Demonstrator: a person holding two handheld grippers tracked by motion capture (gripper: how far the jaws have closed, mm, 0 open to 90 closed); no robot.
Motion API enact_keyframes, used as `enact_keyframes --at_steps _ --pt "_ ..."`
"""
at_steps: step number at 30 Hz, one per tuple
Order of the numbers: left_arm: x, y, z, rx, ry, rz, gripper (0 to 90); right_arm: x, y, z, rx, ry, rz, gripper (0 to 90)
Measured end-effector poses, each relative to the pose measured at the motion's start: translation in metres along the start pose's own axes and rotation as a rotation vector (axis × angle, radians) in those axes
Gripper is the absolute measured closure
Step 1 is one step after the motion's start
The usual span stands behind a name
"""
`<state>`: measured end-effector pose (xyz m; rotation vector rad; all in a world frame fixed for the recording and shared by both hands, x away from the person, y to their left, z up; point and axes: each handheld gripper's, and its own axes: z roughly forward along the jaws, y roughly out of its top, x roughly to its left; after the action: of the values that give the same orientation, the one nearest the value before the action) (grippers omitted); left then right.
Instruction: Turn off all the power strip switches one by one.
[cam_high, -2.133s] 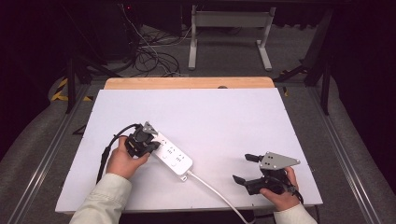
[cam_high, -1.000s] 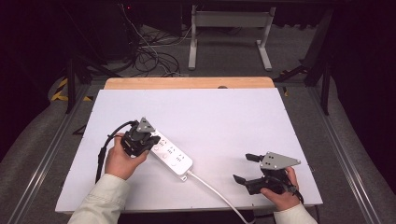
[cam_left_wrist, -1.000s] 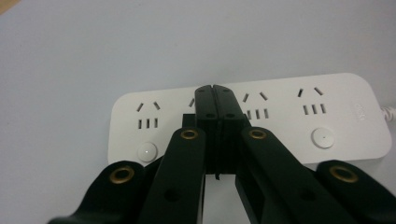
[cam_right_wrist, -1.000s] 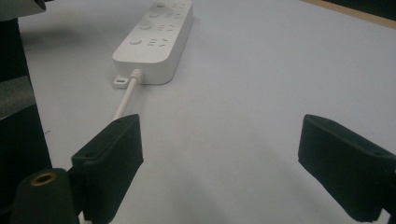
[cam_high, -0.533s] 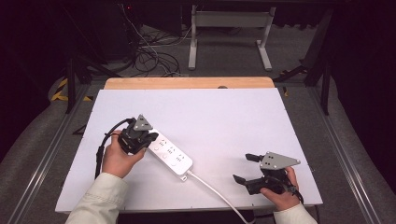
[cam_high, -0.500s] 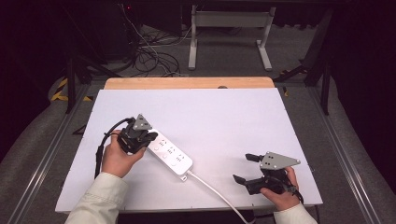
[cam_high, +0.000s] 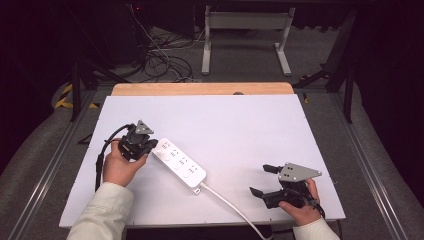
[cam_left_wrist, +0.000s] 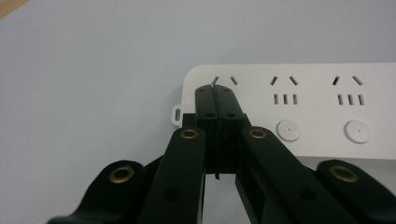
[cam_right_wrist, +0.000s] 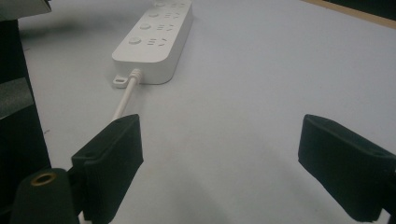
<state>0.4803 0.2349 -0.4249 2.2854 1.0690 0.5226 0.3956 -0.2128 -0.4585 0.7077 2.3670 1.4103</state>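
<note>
We see a big white flat worktop (cam_high: 240, 125) in the middle of a dark room. A strip of light brown wood (cam_high: 200, 89) runs along its far edge. Under and around it lies a grey carpet floor (cam_high: 250, 65). Long silver metal rails (cam_high: 52, 165) run along the floor on both sides of the worktop. Behind it stands a grey metal frame with two legs (cam_high: 245, 35). A messy bunch of black cables (cam_high: 160, 60) lies on the floor to the left of that frame. Yellow and black striped tape (cam_high: 64, 96) sits on the floor at the left. The far back of the room is black, with a tiny red light (cam_high: 138, 7).
</note>
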Motion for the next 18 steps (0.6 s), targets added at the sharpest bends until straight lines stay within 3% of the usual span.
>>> enact_keyframes --at_steps 6,18 --pt "-0.004 -0.001 0.013 0.038 -0.004 0.022 90.0 0.0 0.0 0.0 0.001 -0.002 -0.002 14.1" --pt "-0.002 -0.003 0.019 0.058 -0.032 0.01 90.0 0.0 0.0 0.0 0.003 0.001 -0.003 14.1"
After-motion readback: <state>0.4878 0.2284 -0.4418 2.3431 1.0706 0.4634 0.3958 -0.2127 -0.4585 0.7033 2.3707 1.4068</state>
